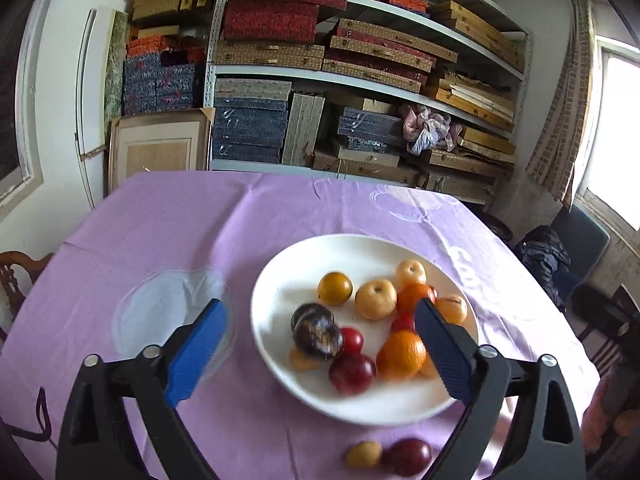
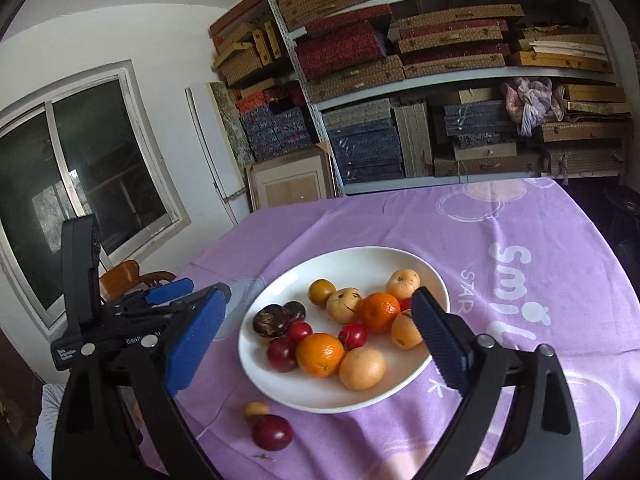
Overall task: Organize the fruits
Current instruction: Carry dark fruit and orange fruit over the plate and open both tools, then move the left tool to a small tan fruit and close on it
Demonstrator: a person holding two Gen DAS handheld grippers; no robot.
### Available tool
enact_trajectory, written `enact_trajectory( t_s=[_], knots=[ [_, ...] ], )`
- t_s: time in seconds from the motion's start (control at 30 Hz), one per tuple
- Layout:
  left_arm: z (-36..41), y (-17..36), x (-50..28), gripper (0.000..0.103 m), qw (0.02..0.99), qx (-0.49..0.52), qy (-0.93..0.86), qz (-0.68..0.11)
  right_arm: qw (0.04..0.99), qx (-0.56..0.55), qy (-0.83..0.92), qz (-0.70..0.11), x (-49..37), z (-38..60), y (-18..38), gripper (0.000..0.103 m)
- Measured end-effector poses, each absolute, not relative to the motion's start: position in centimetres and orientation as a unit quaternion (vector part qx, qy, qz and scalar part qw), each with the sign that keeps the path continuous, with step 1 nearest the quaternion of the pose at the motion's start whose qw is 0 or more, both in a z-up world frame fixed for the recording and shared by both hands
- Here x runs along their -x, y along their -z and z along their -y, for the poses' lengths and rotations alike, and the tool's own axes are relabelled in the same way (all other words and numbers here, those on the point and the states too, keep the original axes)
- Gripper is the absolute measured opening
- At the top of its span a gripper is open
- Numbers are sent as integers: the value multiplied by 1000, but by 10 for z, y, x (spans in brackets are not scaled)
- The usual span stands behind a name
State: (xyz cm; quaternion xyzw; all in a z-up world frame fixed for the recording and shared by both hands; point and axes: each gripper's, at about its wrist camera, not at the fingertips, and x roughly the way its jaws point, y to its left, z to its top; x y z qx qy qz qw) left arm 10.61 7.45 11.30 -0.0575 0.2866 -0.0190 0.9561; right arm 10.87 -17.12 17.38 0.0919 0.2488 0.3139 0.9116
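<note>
Left wrist view: left gripper point(image 1: 316, 344) spread wide, holding nothing, hovering over the white plate point(image 1: 280, 364) at lower centre of frame. Plate sits on purple tablecloth point(image 1: 168, 224). On it: dark plum point(image 1: 316, 336), oranges point(image 1: 401, 356), pale yellow fruits point(image 1: 375, 299), small red fruits point(image 1: 352, 374). Clear glass dish point(image 1: 160, 312) left of the plate, partly behind the blue pad point(image 1: 198, 356). Off the plate at bottom edge: one yellow fruit point(image 1: 363, 455) touching one red fruit point(image 1: 408, 457). Shelves of boxes point(image 1: 360, 60) fill the upper frame.

Right wrist view: right gripper point(image 2: 320, 340) also released, fingers far apart, empty, above the same plate point(image 2: 280, 380) at centre. Left gripper point(image 2: 168, 304) visible at middle left. Loose yellow fruit point(image 2: 256, 409) and red fruit point(image 2: 273, 433) lie on cloth point(image 2: 560, 280) at lower left of plate.
</note>
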Motion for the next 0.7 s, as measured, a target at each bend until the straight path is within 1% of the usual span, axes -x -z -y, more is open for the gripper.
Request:
enact_trajectory(
  t_s=[0.13,0.2,0.33,0.43,0.53,0.7],
  knots=[
    [-70,-105,-69,96,953,11,12,-303,912,-73,-307,-262,-77,185,-167,97],
    [-71,-98,-50,96,951,4,11,-310,914,-65,-294,-273,-63,193,-154,99],
    [-80,-76,-13,96,945,45,26,-324,914,-83,-266,-296,-46,214,-111,99],
    [-77,-60,12,96,944,59,34,-322,900,-95,-256,-338,-52,219,-86,99],
    [-66,-48,23,96,943,47,46,-328,900,-101,-249,-344,-56,223,-80,99],
    [-51,-36,18,97,940,6,36,-339,894,-123,-242,-356,-62,228,-75,99]
  ],
)
